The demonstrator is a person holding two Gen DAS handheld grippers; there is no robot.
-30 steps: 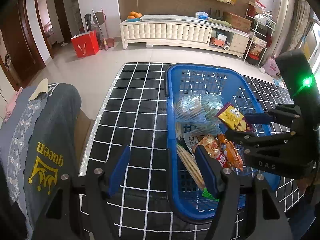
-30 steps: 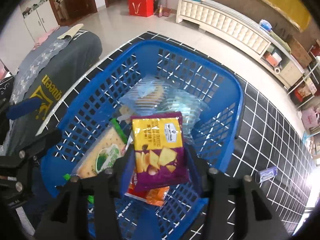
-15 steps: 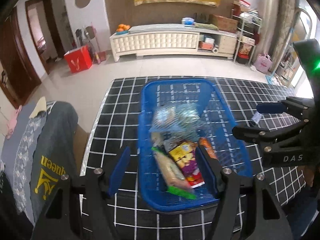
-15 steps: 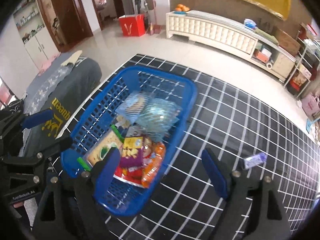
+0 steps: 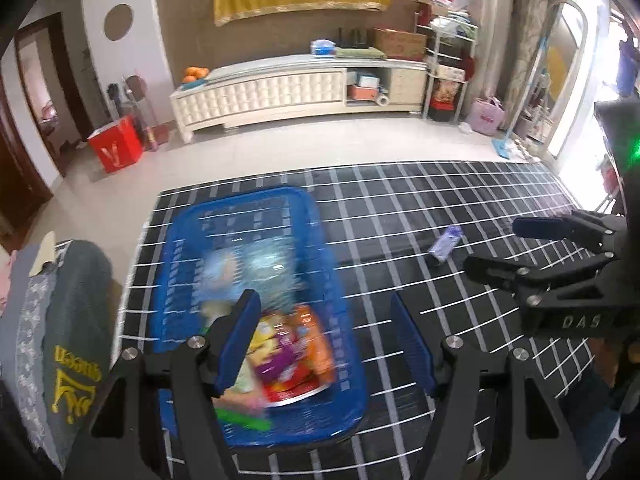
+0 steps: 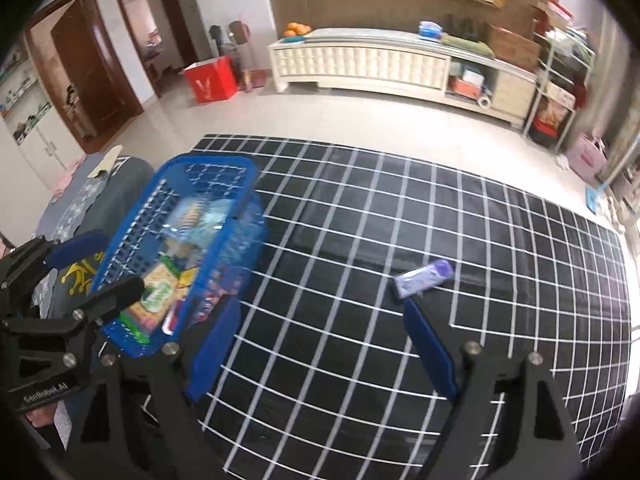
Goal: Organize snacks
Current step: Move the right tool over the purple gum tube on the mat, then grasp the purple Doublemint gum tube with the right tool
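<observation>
A blue plastic basket (image 5: 336,280) (image 6: 132,220) stands on a black table with a white grid, filled with several snack packets, orange, purple, yellow and clear ones. One small purple packet (image 5: 446,244) (image 6: 422,280) lies alone on the table to the right of the basket. My left gripper (image 5: 324,340) is open above the basket's right side with nothing between its fingers. My right gripper (image 6: 320,344) is open and empty too, over bare table, its right fingertip just short of the purple packet. Each gripper also shows at the edge of the other's view.
A grey cloth with yellow lettering (image 5: 68,352) drapes at the table's left edge. Beyond the table lie a tiled floor, a long white cabinet (image 5: 280,88), a red bag (image 5: 116,150) and shelves at the right.
My right gripper let go of the purple-and-yellow chip packet into the basket, opened wide and pulled back to the right. Both cameras rose and swung right, so the lone purple packet came into view.
</observation>
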